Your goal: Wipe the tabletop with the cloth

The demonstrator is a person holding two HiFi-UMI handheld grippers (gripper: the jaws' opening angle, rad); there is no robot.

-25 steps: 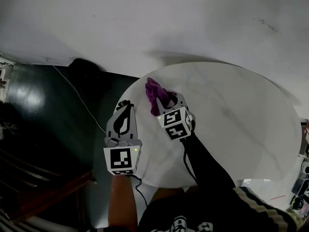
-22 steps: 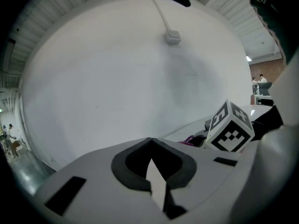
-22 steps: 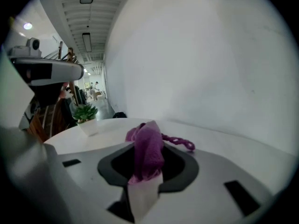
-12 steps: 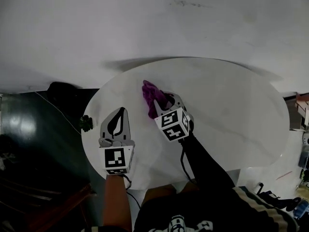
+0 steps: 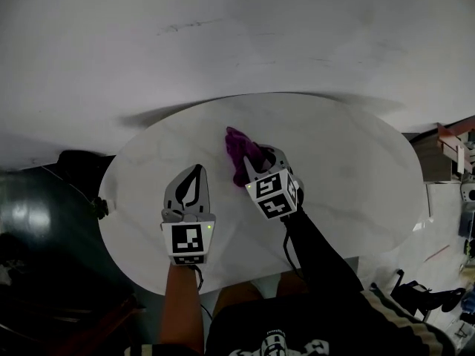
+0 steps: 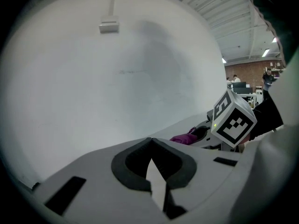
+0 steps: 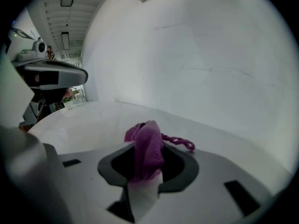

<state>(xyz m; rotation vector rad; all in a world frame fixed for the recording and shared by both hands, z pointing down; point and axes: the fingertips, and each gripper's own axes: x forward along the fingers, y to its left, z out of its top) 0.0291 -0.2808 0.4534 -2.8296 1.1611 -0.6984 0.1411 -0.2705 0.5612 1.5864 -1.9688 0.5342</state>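
The right gripper held its jaws pinched on a bunched purple cloth, whose thin cord trailed right over the white table before a pale wall.

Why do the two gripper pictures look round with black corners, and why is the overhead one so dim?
Both gripper views: a wide-angle lens, hence black corners and bent lines; in the right gripper view the purple cloth reads clearly. Head view: underlit, floor at left nearly black, round table pale grey.

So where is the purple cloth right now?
In the head view, the purple cloth is near the middle of the round white table, pinched in the right gripper, just right of the empty left gripper.
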